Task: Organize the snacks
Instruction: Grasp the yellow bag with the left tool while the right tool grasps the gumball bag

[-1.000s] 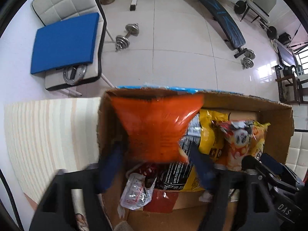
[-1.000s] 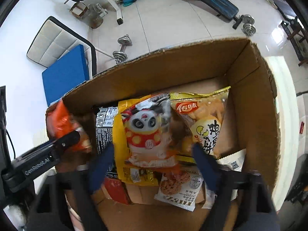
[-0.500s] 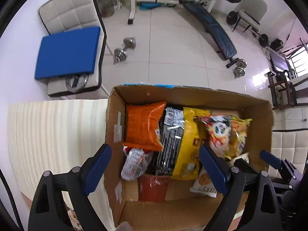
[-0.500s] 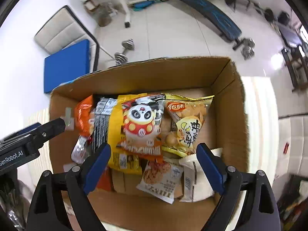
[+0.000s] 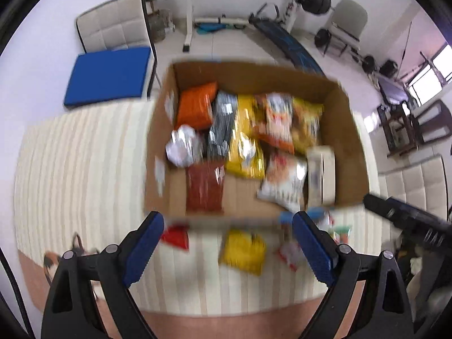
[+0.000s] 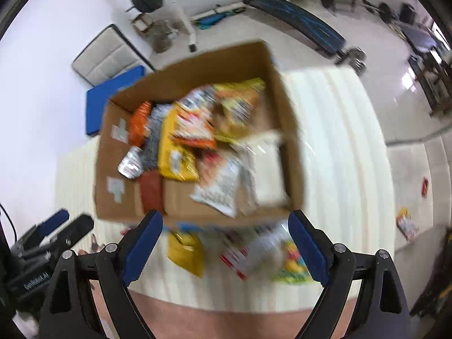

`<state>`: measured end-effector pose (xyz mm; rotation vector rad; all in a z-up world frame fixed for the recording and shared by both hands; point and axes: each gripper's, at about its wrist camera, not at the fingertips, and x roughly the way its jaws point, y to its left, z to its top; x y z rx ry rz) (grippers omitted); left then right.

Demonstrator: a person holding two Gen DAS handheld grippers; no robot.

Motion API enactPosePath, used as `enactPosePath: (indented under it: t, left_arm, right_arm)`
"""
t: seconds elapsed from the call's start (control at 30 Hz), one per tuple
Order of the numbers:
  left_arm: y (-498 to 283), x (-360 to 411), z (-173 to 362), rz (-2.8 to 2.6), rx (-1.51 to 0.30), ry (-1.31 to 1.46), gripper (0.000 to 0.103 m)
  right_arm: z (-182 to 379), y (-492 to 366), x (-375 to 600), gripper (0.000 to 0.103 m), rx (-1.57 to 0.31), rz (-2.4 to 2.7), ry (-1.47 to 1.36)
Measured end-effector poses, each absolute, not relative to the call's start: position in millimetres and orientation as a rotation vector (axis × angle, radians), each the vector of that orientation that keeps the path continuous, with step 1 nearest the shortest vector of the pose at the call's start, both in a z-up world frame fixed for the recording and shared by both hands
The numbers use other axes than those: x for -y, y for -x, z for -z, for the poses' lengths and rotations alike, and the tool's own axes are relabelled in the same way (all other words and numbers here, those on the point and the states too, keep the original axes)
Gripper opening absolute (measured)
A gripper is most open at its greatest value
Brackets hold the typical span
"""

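Note:
A cardboard box (image 5: 346, 130) (image 6: 293, 152) stands on a striped cream table and holds several snack bags, among them an orange bag (image 5: 196, 107) at its far left and a yellow bag (image 5: 245, 141) (image 6: 176, 144) in the middle. Loose snacks lie on the table in front of the box: a yellow pack (image 5: 244, 250) (image 6: 186, 251), a red pack (image 5: 175, 236) and a white and red pack (image 6: 248, 251). My left gripper (image 5: 228, 244) hangs open and empty above the box's near edge. My right gripper (image 6: 226, 243) is open and empty too, over the loose packs. Both views are motion-blurred.
The striped table (image 5: 79, 169) ends close below the grippers. Beyond it stand a white chair with a blue cushion (image 5: 108, 75), a weight bench (image 5: 288, 45) and barbell racks on the tiled floor. Snack packs (image 6: 406, 224) lie on the floor at the right.
The left gripper let go of the orange bag, which now lies in the box. Both grippers opened, rose and drew back from the box toward the near table edge.

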<state>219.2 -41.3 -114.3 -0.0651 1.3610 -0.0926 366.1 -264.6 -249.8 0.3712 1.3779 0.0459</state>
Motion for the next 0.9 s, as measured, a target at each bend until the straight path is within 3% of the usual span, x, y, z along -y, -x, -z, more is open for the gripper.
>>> enactPosePath:
  t: [0.4, 0.9]
  left_arm:
    - [-175.4, 81.7, 220.7, 0.109, -1.579, 0.016, 0.093]
    - [-181.2, 111.7, 289.7, 0.108, -1.689, -0.070, 0.093]
  right_arm:
    - [358.7, -301.3, 333.5, 0.093, -1.545, 0.101, -0.503]
    - [401.8, -306.4, 337.3, 0.093, -1.601, 0.107, -0.551]
